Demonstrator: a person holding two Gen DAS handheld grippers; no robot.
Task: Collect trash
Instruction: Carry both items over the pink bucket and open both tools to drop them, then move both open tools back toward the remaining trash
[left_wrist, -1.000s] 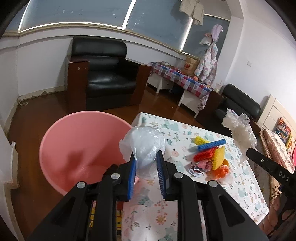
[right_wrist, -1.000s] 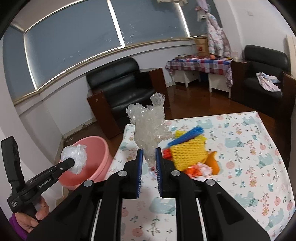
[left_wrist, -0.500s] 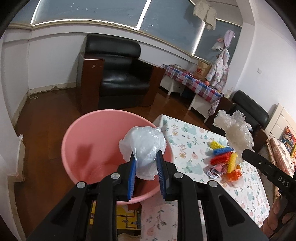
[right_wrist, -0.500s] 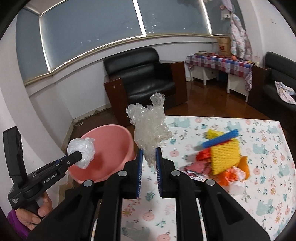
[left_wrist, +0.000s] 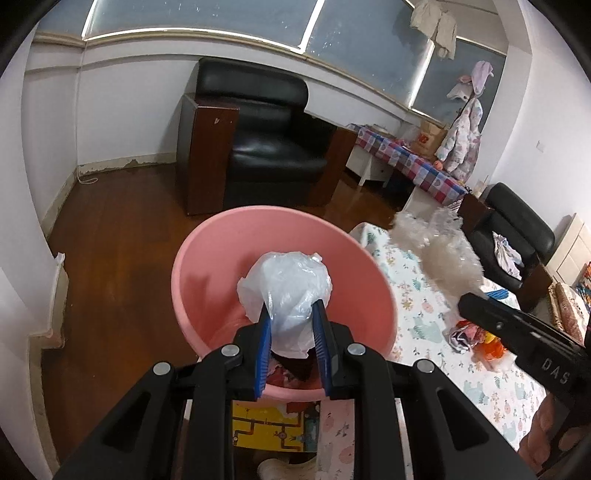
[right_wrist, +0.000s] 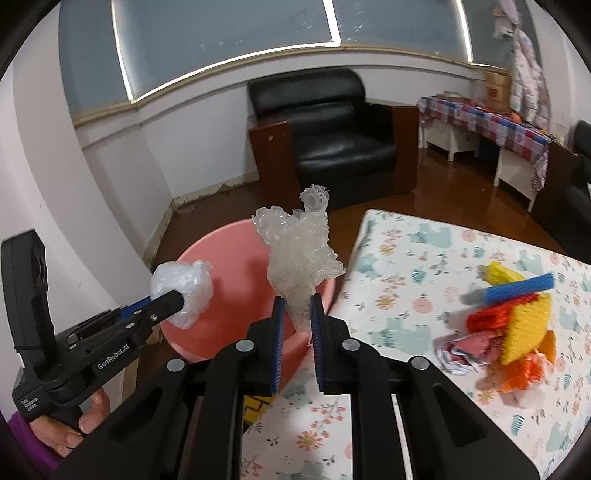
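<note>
White plastic bag wad was clamped between the blue pads of the left tongs, held in the air over the open mouth of the pink bucket; some scraps showed at the bucket bottom, too hidden to identify. Crinkled clear plastic wrap stuck up from the right tongs, pinched at its narrow lower end, jaws nearly together on it, sitting above the near bucket rim and counter edge. In the right wrist view the left tongs appeared at left with the bag wad on the tip, a hand with a purple sleeve gripping the handle. Bucket stood on the wood floor just beside the counter with its floral-and-bear cloth. Remaining trash pile lay on the counter well apart from the bucket: yellow, red and orange foam nets, a blue net tube, crumpled paper. Black armchair stood behind the bucket by the window wall; a plaid-covered side table further right.
</note>
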